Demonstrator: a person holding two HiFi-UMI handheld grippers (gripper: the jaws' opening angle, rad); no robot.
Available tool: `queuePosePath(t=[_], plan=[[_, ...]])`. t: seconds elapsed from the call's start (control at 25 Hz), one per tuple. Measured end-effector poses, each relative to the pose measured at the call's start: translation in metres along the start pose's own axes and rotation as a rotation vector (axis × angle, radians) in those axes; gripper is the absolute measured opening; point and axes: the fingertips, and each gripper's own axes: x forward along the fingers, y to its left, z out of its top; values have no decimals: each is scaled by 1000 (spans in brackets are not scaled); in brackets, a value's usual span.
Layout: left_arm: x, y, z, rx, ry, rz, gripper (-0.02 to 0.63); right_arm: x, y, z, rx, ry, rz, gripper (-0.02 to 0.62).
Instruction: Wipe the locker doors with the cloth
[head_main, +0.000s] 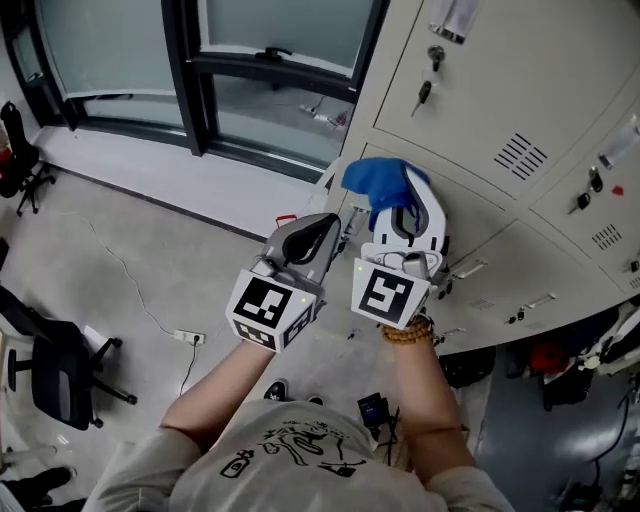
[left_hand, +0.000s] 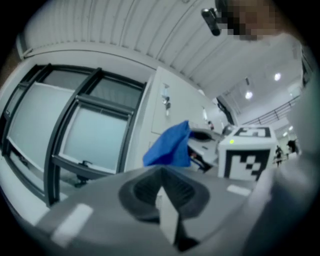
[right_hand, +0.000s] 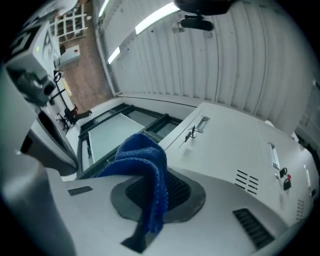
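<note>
Pinching the soft, light cloth (right_hand: 142, 162) by one fold at frame centre, the right gripper (head_main: 407, 225) clamps it; it should drape limply. Left gripper (head_main: 308, 240) closed, empty.

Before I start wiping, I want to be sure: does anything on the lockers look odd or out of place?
Nothing looks damaged or spilled. Only a key hangs from the upper locker door, where the cloth might catch it.
</note>
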Motion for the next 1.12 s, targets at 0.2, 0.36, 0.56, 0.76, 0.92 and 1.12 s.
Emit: queuePosePath(t=[0.2,0.36,0.56,0.76,0.92,1.12], plan=[[8,24,0,8,5,25,0,30,19,-17,-156,-3,-20,28],[18,34,-5,9,17,26,0,27,24,-28,-199,-43,-43,28],[29,35,-26,-1,50,16,0,8,32,-58,-213,-33,-31,28],[41,33,-60,-16,108,5,0,-14,47,-102,-216,12,-7,28],[44,33,-91,-31,159,5,0,-30,70,-135,-213,60,34,28],[46,34,-130,-56,211,2,0,-52,109,-180,-191,127,100,28]])
